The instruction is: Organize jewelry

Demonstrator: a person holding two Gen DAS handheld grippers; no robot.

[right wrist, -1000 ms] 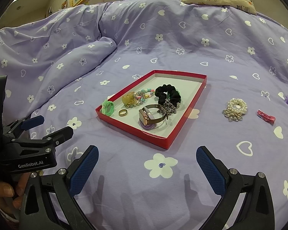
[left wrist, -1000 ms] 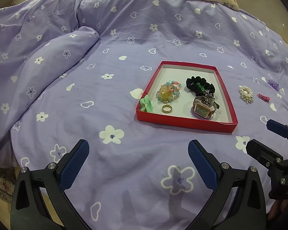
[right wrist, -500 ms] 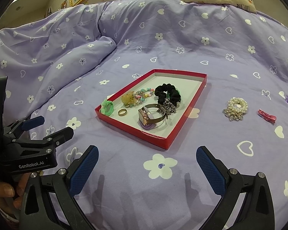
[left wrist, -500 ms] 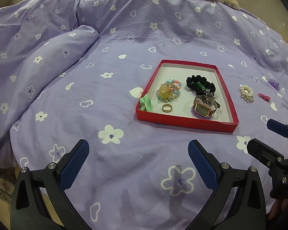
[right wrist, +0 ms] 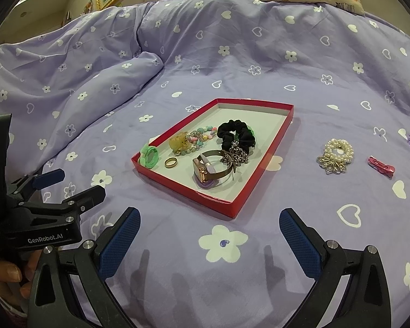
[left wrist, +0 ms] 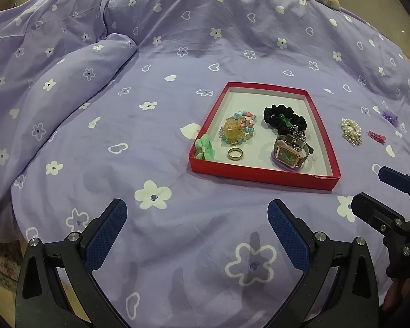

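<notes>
In the left wrist view, the left gripper sits low at centre, jaws spread wide and holding nothing. The red tray lies right of centre on the purple duvet, its long axis running away up the frame. The watch faces the camera. At the lower right edge the right gripper is cut off; in its own view it gapes empty. The pearl piece and pink clip lie right of the tray.
</notes>
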